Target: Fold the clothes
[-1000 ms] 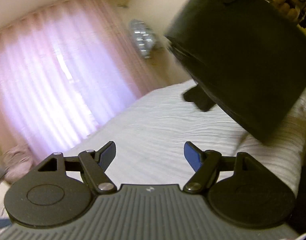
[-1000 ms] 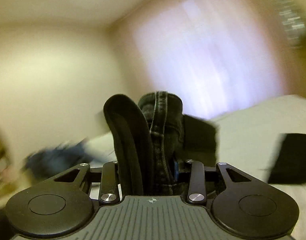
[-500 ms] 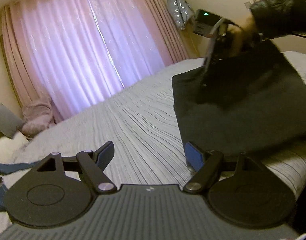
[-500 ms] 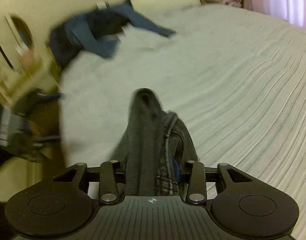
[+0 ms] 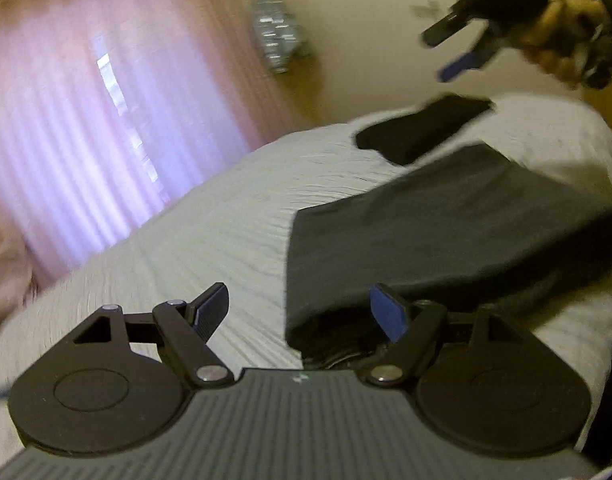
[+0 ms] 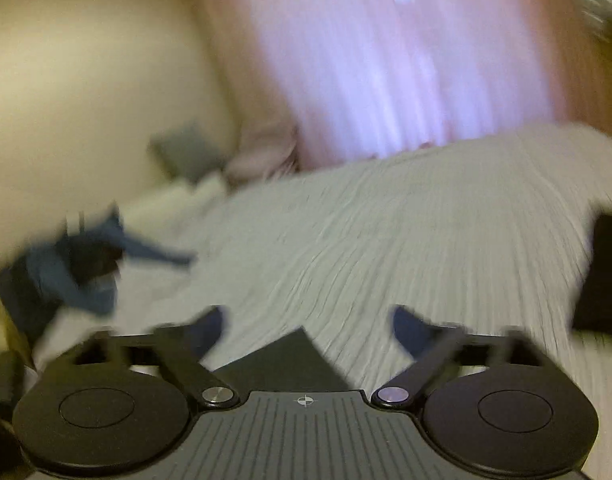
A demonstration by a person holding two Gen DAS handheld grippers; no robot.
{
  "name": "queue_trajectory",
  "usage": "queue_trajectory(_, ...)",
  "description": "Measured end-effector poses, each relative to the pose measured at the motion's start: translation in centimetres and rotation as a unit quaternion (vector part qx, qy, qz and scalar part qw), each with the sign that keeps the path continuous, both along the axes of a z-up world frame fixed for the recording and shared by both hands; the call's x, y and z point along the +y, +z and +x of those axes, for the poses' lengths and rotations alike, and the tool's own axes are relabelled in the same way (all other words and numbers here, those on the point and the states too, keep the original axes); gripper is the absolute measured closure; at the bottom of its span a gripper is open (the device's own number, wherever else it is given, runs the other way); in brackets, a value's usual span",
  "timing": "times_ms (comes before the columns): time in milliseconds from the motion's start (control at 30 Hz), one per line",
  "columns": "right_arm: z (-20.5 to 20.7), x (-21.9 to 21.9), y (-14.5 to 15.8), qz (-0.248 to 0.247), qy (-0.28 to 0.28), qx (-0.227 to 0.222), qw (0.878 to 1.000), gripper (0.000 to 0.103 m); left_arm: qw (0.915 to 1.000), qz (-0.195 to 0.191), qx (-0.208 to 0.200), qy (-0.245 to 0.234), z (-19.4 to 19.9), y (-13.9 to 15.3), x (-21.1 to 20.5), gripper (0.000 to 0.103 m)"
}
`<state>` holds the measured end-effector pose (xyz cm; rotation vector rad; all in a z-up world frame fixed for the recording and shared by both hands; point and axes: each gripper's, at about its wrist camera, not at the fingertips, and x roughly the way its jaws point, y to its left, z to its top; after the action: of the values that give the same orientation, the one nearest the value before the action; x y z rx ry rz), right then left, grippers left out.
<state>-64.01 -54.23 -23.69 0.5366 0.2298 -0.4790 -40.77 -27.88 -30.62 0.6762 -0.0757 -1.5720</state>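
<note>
A folded dark garment (image 5: pixel 446 240) lies flat on the pale ribbed bedspread (image 5: pixel 225 240), filling the 3 o'clock half of the left wrist view, its near corner running under the right-hand blue pad of the left gripper (image 5: pixel 301 312). That gripper's fingers (image 5: pixel 211 308) are spread wide and grasp nothing — the bedspread shows between them. At 1 o'clock in the same view a smaller folded black garment (image 5: pixel 422 128) sits near the far edge of the bed, apart from the larger piece. Above it, at the top right, the right gripper (image 5: pixel 454 50) is held in the air by a bare hand (image 5: pixel 562 40); its 2 fingers are parted and empty, with 1 blue pad catching the light. From the right wrist camera, much blurred, the right gripper (image 6: pixel 306 324) again shows its fingers released, with a dark corner of cloth (image 6: pixel 285 360) lying on the bedspread (image 6: pixel 386 240) just below and between them, touching neither so far as can be told. At 9 o'clock in that view a loose heap of blue clothing (image 6: pixel 73 272) rests at the edge of the bed, and at 3 o'clock a black folded shape (image 6: pixel 606 272) cuts into the frame. Pink curtains (image 6: pixel 386 60) glow behind the bed — a grey cushion (image 6: pixel 185 152) and a pink one (image 6: pixel 261 152) lean against the cream wall (image 6: pixel 85 60) at 10 o'clock.
</note>
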Motion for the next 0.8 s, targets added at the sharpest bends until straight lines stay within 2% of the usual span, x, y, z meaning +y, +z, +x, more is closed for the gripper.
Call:
queue_trajectory(67, -4.3, 1.4, -3.1, 0.063, -0.042, -0.053, 0.996, 0.004, 0.9983, 0.01, -0.051, -0.025, -1.0, -0.2, -0.3, 0.027)
queue_trajectory(133, -7.7, 2.6, -7.3, 0.134, -0.1, -0.088, 0.982, 0.004, 0.9952, 0.021, -0.084, -0.045, -1.7, -0.6, -0.8, 0.027)
queue_trajectory(200, -10.0, 3.6, -11.3, 0.194, -0.15, -0.114, 0.963, 0.004, 0.9927, 0.029, -0.094, -0.069, -2.3, -0.9, -1.3, 0.027)
queue_trajectory(267, -11.1, 3.7, -14.3, 0.239, -0.172, -0.141, 0.945, 0.004, 0.9906, 0.038, -0.097, -0.089, -2.8, -1.2, -1.6, 0.027)
queue_trajectory(367, -9.9, 2.4, -15.4, 0.222, -0.166, -0.151, 0.949, 0.005, 0.9899, 0.057, -0.079, -0.103, -3.1, -1.6, -2.8, 0.027)
queue_trajectory(400, -9.5, 1.6, -15.5, 0.219, -0.171, -0.143, 0.95, 0.011, 0.9898, 0.062, -0.076, -0.103, -3.0, -1.9, -3.1, 0.027)
queue_trajectory(467, -8.9, 0.0, -15.8, 0.217, -0.183, -0.128, 0.95, 0.041, 0.9896, 0.074, -0.069, -0.103, -2.7, -2.3, -3.5, 0.027)
queue_trajectory(500, -9.7, -0.7, -16.5, 0.234, -0.194, -0.121, 0.945, 0.071, 0.9894, 0.079, -0.066, -0.103, -2.5, -2.3, -3.5, 0.027)
queue_trajectory(533, -11.0, -1.4, -16.9, 0.249, -0.197, -0.117, 0.941, 0.075, 0.9891, 0.081, -0.065, -0.104, -2.6, -2.4, -3.3, 0.027)
queue_trajectory(600, -10.7, -2.6, -15.6, 0.239, -0.178, -0.102, 0.949, 0.085, 0.9885, 0.084, -0.062, -0.109, -2.9, -2.6, -2.8, 0.027)
queue_trajectory(700, -9.6, -5.0, -11.5, 0.182, -0.141, -0.066, 0.971, 0.087, 0.9882, 0.084, -0.057, -0.114, -3.2, -2.6, -2.5, 0.028)
queue_trajectory(767, -8.3, -7.0, -9.4, 0.145, -0.13, -0.038, 0.98, 0.087, 0.9884, 0.085, -0.051, -0.116, -3.6, -2.7, -2.7, 0.028)
queue_trajectory(800, -7.5, -8.4, -9.1, 0.141, -0.126, -0.022, 0.982, 0.086, 0.9884, 0.085, -0.047, -0.117, -3.8, -2.7, -3.0, 0.028)
